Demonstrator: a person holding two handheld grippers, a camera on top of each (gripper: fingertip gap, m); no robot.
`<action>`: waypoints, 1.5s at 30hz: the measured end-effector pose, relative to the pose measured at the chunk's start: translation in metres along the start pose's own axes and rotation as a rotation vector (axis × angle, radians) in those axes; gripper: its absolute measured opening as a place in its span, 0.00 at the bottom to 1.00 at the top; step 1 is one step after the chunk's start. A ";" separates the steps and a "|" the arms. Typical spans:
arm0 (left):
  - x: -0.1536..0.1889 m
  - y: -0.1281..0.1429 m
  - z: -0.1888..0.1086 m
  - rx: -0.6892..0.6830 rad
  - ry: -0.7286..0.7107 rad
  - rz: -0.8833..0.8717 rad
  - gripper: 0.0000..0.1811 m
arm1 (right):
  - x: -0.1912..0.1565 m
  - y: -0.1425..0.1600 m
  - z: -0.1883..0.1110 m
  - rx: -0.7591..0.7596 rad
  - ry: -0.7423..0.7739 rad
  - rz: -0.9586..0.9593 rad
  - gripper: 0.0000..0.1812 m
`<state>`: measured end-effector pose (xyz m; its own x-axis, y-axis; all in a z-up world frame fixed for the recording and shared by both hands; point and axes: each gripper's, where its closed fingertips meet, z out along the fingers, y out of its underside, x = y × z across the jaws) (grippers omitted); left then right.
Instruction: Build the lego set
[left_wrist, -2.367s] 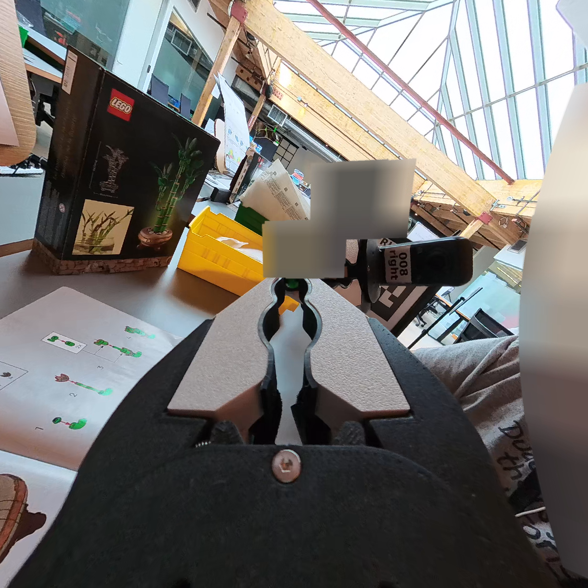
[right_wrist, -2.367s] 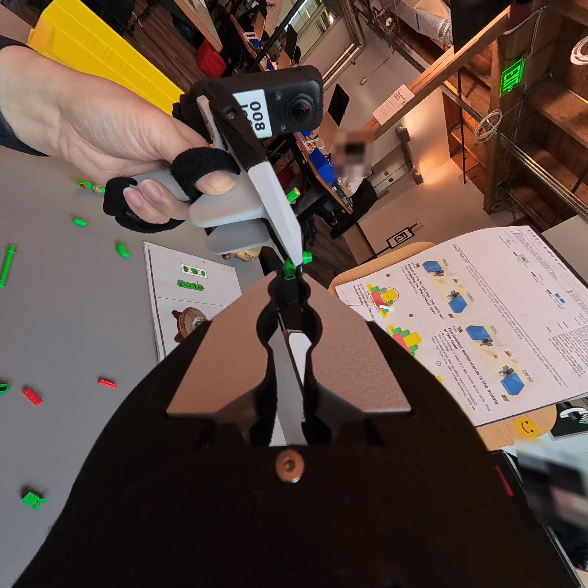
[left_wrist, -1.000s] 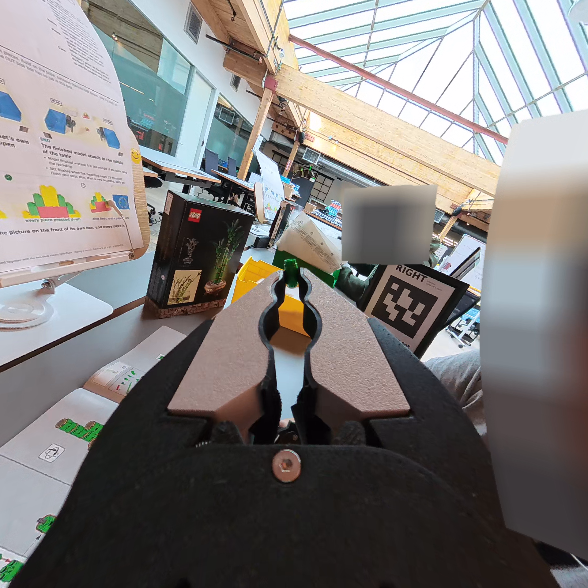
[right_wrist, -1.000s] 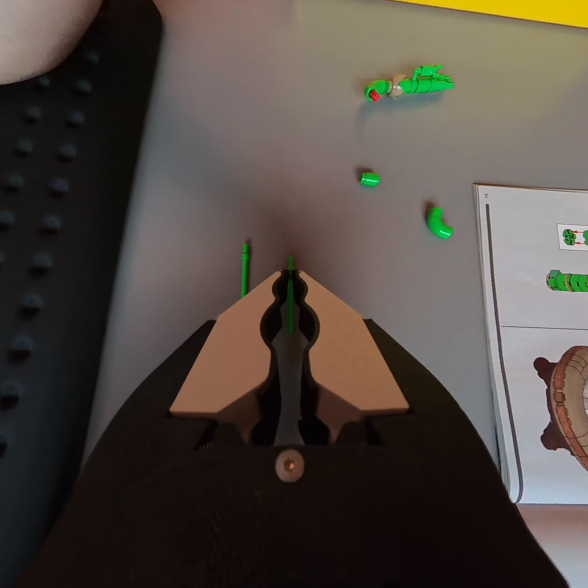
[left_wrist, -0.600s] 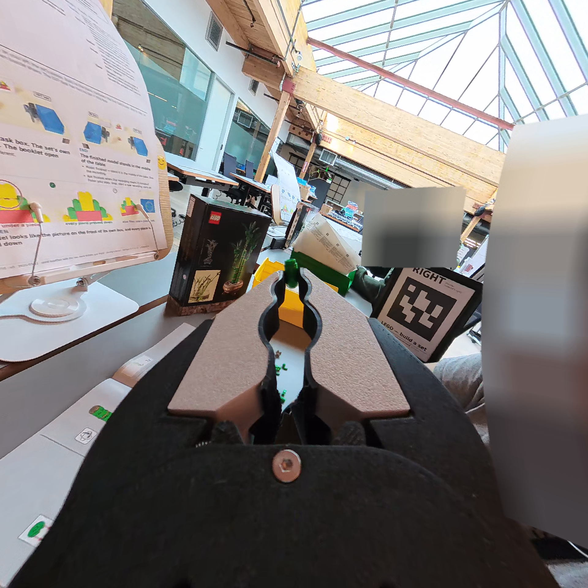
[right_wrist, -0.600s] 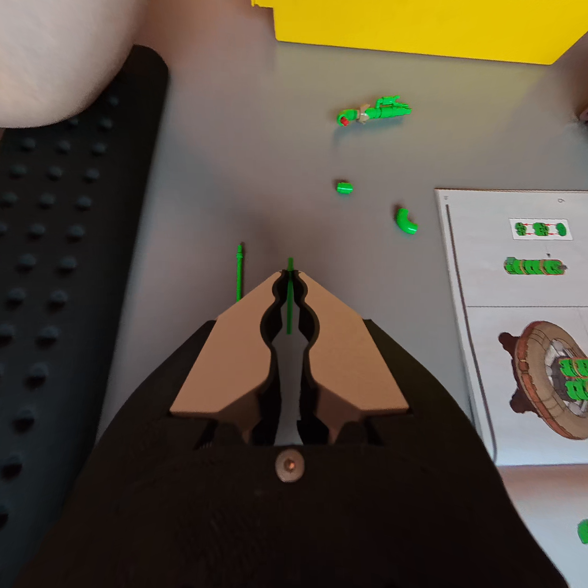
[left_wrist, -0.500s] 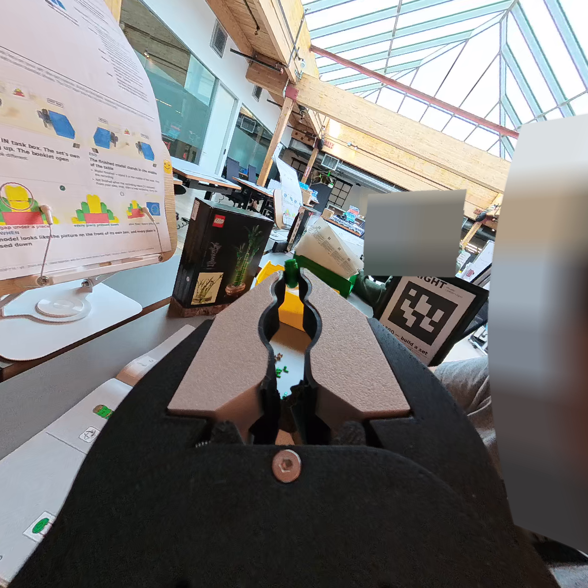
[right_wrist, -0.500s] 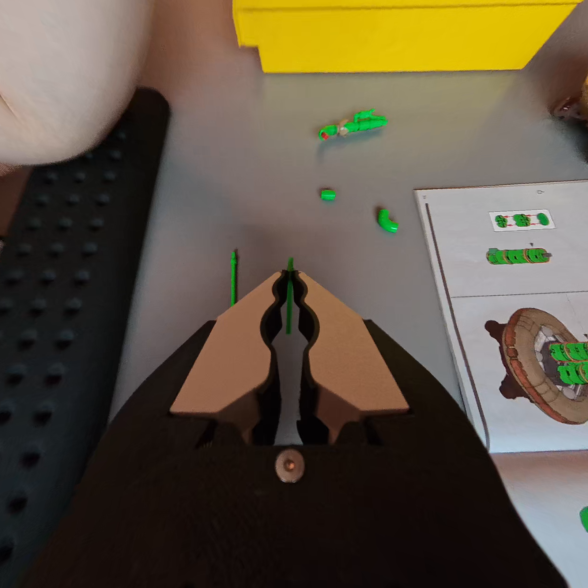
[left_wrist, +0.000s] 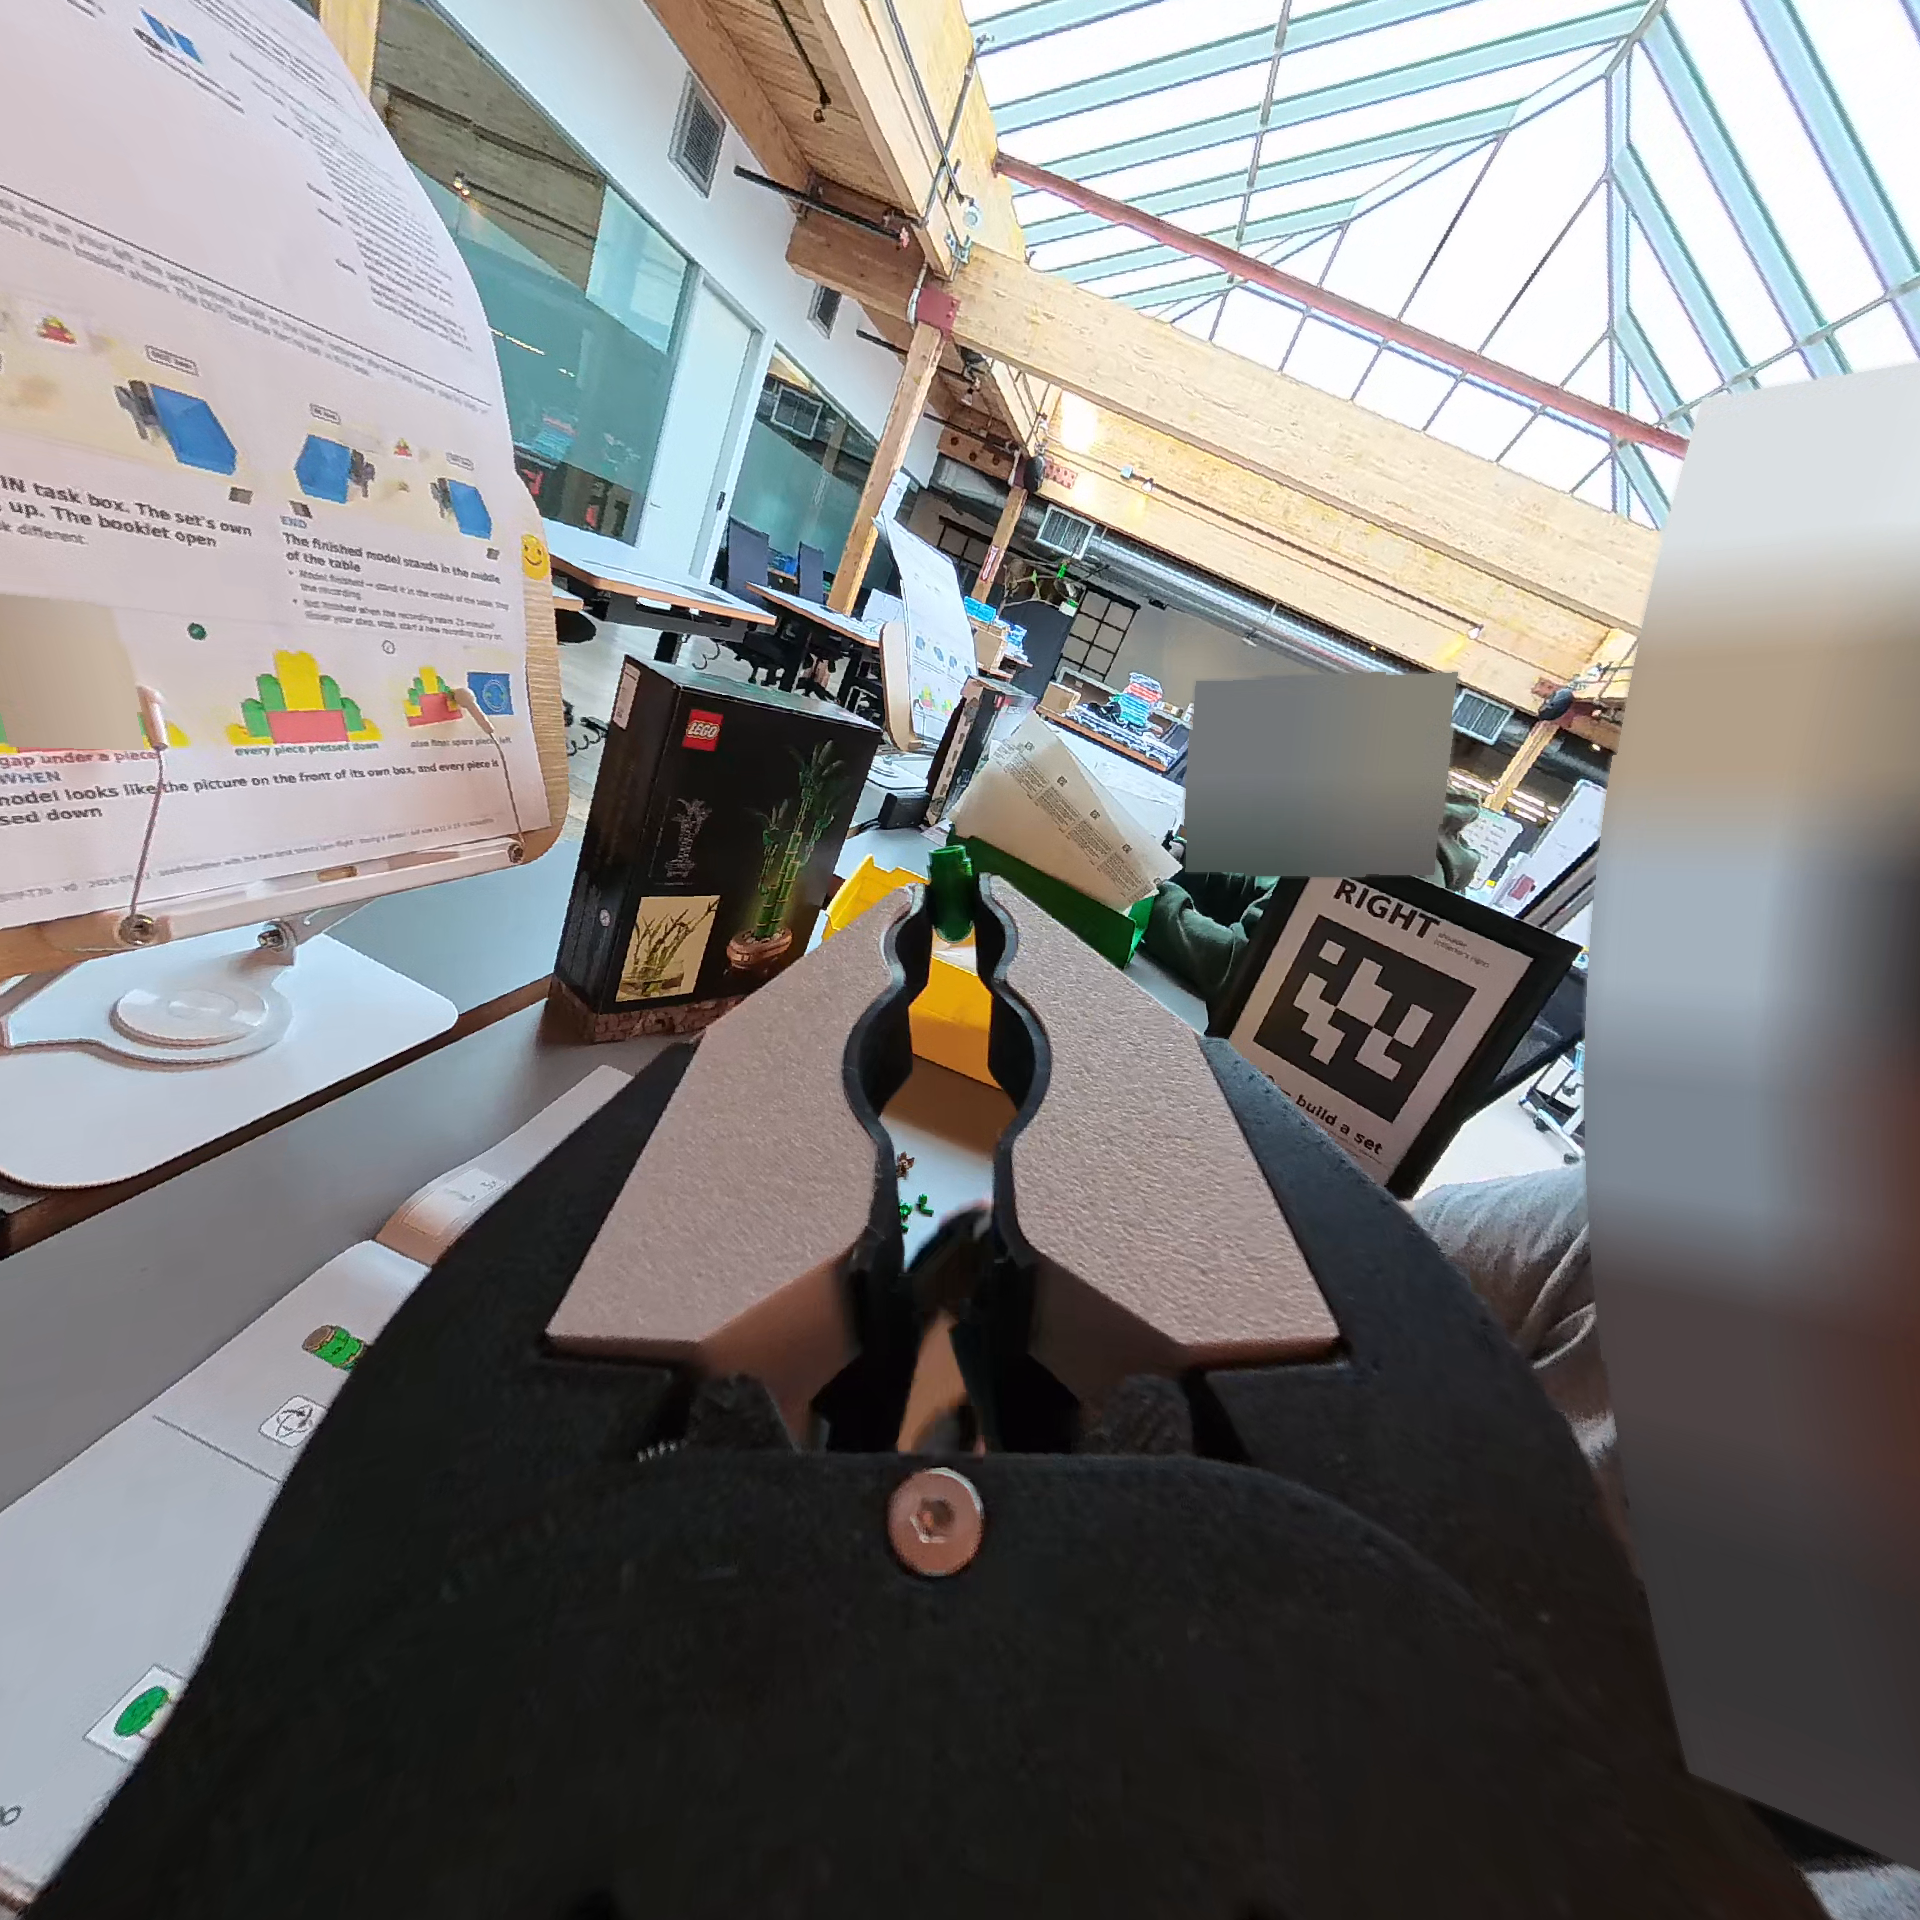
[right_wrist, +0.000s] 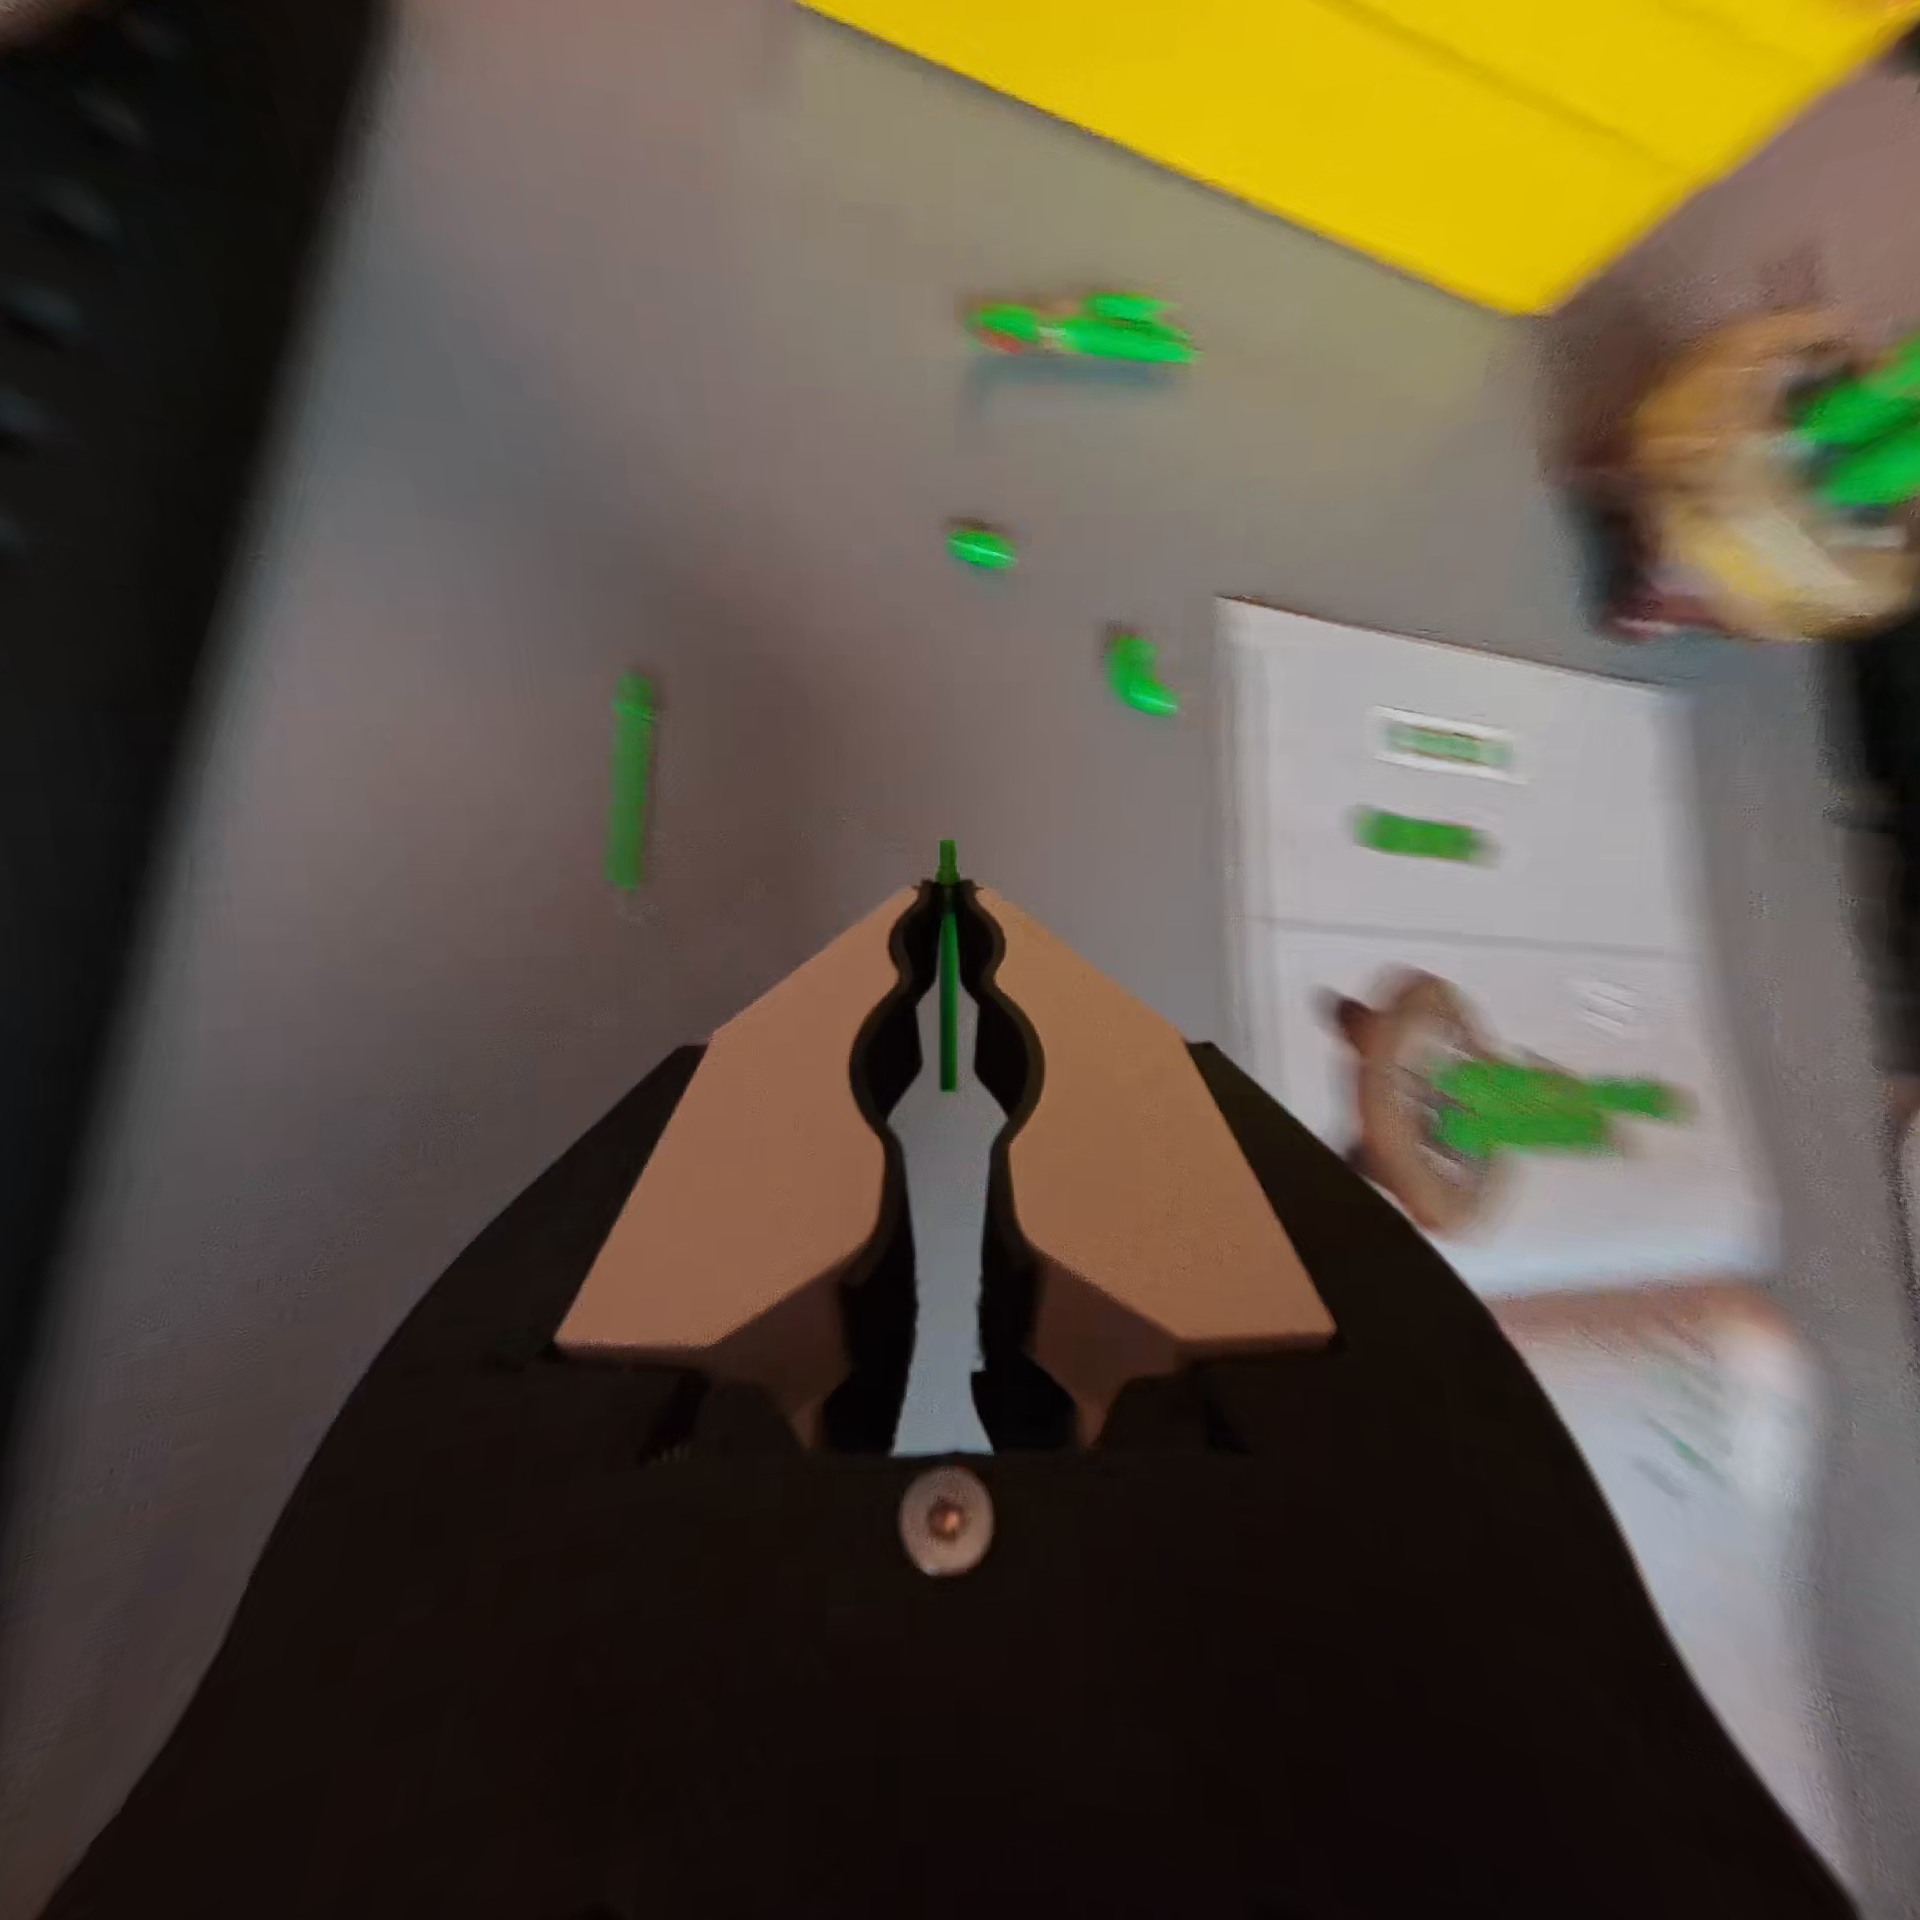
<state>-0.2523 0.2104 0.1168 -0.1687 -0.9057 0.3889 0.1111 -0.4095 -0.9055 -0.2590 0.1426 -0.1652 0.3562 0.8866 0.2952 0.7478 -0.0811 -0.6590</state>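
Grey tabletop (right_wrist: 416, 935): open room at centre; black studded mat (right_wrist: 156, 520) bounds it at 9 o'clock, yellow plastic bin (right_wrist: 1351, 125) at 1 o'clock, white instruction booklet (right_wrist: 1455, 935) at 3 o'clock. Black set box (left_wrist: 717, 842) stands at 11 o'clock. Right gripper (right_wrist: 948, 894) is clamped on a thin green rod (right_wrist: 947, 997); left gripper (left_wrist: 951, 904) pinches a small green cylindrical piece (left_wrist: 949, 883). Another green rod (right_wrist: 630, 779) lies loose at 11 o'clock.

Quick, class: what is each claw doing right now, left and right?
Left claw: shut on a small green piece.
Right claw: shut on a thin green rod.
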 end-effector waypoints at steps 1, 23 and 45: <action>0.000 -0.001 -0.001 0.003 0.001 -0.003 0.03 | 0.027 0.004 -0.020 0.016 0.093 0.002 0.00; -0.022 0.204 0.087 -0.740 0.140 -0.283 0.03 | 0.113 0.046 -0.193 -0.056 0.518 -0.448 0.00; 0.009 0.262 0.057 -1.096 0.299 -0.400 0.03 | 0.022 0.031 -0.118 -0.083 0.040 -0.547 0.00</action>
<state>-0.1689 0.0890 -0.1075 -0.2376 -0.6154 0.7516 -0.8675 -0.2137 -0.4492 -0.1619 0.1056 -0.0978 -0.0760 0.7915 0.6064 0.8708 0.3489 -0.3463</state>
